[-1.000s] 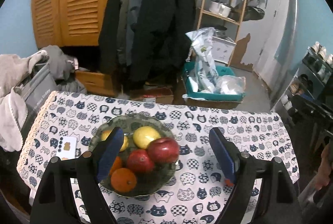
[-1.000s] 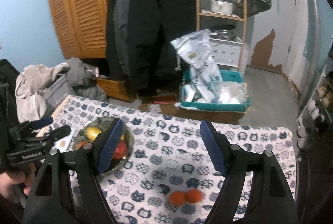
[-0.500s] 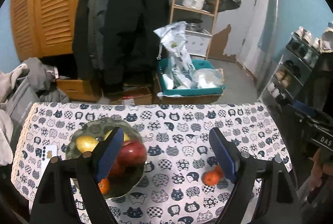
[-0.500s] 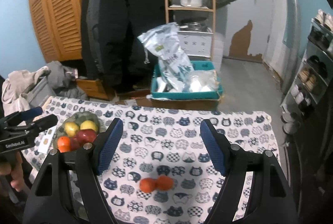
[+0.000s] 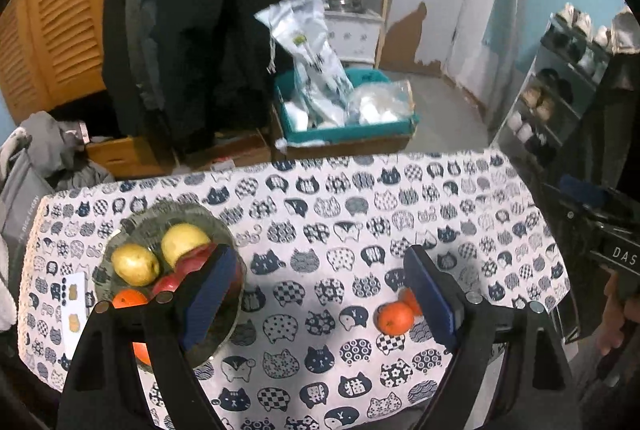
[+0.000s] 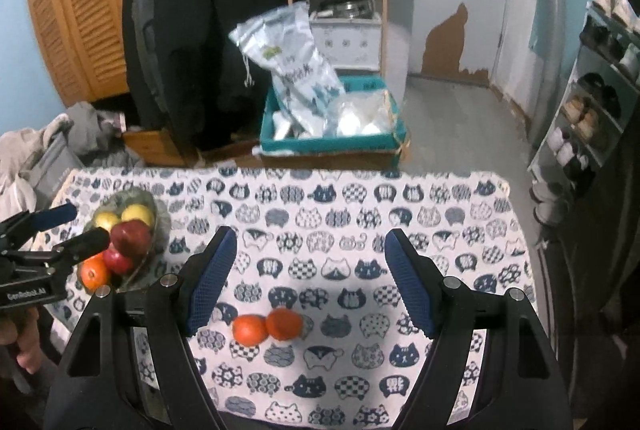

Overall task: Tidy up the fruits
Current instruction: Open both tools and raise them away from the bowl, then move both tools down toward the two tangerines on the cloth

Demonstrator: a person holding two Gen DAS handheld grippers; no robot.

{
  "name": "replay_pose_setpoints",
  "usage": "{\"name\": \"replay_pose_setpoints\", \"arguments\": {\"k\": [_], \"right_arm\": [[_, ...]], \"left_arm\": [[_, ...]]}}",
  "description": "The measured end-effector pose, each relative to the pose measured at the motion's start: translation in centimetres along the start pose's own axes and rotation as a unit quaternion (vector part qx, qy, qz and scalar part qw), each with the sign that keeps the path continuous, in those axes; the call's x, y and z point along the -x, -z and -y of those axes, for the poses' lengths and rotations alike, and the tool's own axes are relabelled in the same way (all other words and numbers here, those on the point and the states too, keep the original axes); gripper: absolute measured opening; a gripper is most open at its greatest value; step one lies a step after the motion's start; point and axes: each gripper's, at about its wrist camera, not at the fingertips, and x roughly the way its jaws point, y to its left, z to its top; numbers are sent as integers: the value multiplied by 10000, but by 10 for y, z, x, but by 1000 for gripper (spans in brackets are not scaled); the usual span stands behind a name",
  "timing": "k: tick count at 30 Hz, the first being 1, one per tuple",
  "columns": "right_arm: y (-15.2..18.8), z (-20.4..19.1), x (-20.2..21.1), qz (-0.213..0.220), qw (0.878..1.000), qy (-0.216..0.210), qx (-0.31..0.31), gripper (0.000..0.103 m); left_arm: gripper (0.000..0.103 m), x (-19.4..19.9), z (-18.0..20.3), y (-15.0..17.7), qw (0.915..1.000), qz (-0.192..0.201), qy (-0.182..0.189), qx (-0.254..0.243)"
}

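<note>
1. Both sets of tongs are spread wide with nothing gripped: the left tongs (image 5: 316,294) hang over the worktop (image 5: 320,202) between bowl and loose fruit, and the right tongs (image 6: 310,282) hover right above the two oranges.
2. Those two oranges (image 6: 267,327) are sat touching each other on the cat-print cloth, near the front edge, at about 6 o'clock in the right wrist view. In the left wrist view they're at roughly 4 o'clock, one (image 5: 395,318) partly hidden behind the right finger.
3. What could go wrong, probably: round fruit that close to the edge can be nudged and rolled off if one gets pinched off-centre, and its neighbour can get knocked since they're in contact.
4. The glass bowl (image 5: 138,226) at 9 o'clock is already pretty loaded: two yellow apples (image 5: 160,258), two red apples (image 6: 126,244), at least one orange (image 6: 93,273).
5. Another fruit dropped on that heap could easily slide out, so a gentle placement is likely needed.
</note>
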Motion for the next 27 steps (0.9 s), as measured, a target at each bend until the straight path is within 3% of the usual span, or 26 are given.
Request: {"name": "replay_pose_setpoints", "arguments": {"k": [11, 27], "right_arm": [[33, 13, -47, -777, 9968, 154, -77, 77], [78, 32, -105, -1703, 9846, 306, -245, 77]], "left_arm": [[87, -59, 22, 23, 9964, -824, 103, -144], [87, -134, 68, 69, 9806, -1810, 398, -631]]}}
